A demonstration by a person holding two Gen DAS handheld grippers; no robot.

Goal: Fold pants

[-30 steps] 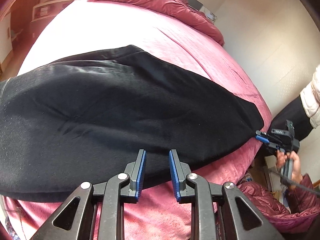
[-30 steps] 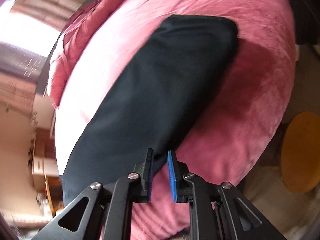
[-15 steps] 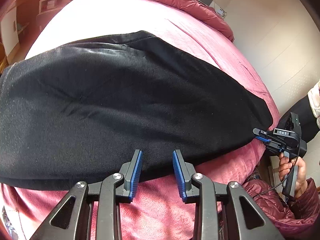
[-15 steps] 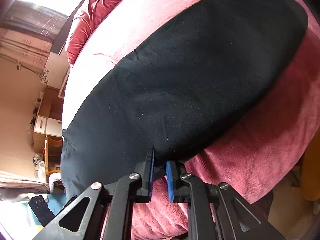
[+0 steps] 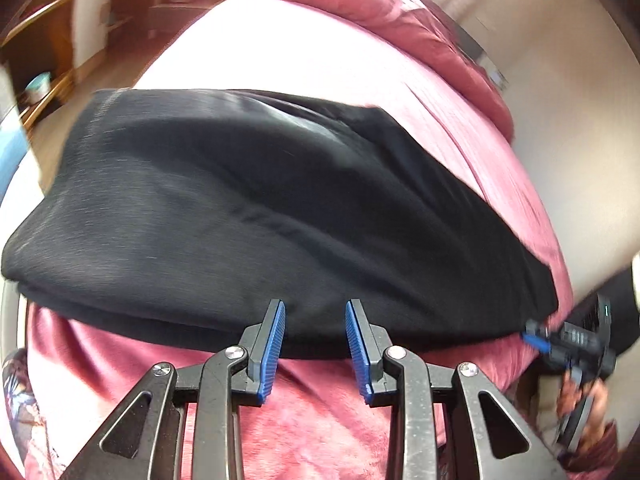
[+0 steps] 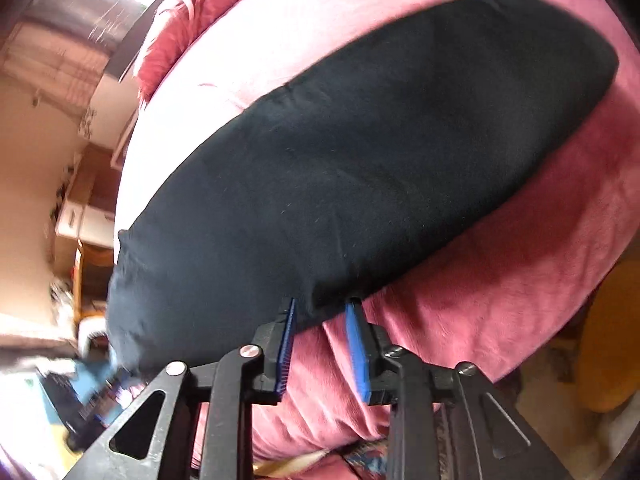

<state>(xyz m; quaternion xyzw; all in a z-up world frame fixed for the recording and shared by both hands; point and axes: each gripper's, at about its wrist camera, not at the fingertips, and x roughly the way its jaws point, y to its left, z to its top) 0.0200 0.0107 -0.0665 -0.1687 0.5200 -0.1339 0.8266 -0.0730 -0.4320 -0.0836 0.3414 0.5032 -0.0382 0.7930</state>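
Black pants (image 5: 260, 216) lie folded lengthwise across a pink bed cover (image 5: 320, 412). My left gripper (image 5: 315, 312) is open, its blue pads at the pants' near edge, holding nothing. In the left wrist view my right gripper (image 5: 538, 340) shows at the pants' right end, its state unclear there. In the right wrist view the pants (image 6: 360, 168) stretch away, and my right gripper (image 6: 320, 308) is open with the near corner of the pants between its pads, not pinched.
A crumpled pink quilt (image 5: 420, 32) lies at the bed's far end. Wooden furniture (image 6: 84, 216) stands beside the bed. A round yellow stool (image 6: 612, 340) is on the floor to the right. A wall (image 5: 580, 100) runs along the bed's right side.
My right gripper's jaws have opened, letting go of the pants' corner. My left gripper's jaws have widened a little and moved closer to the pants' edge. Both views shifted along the bed.
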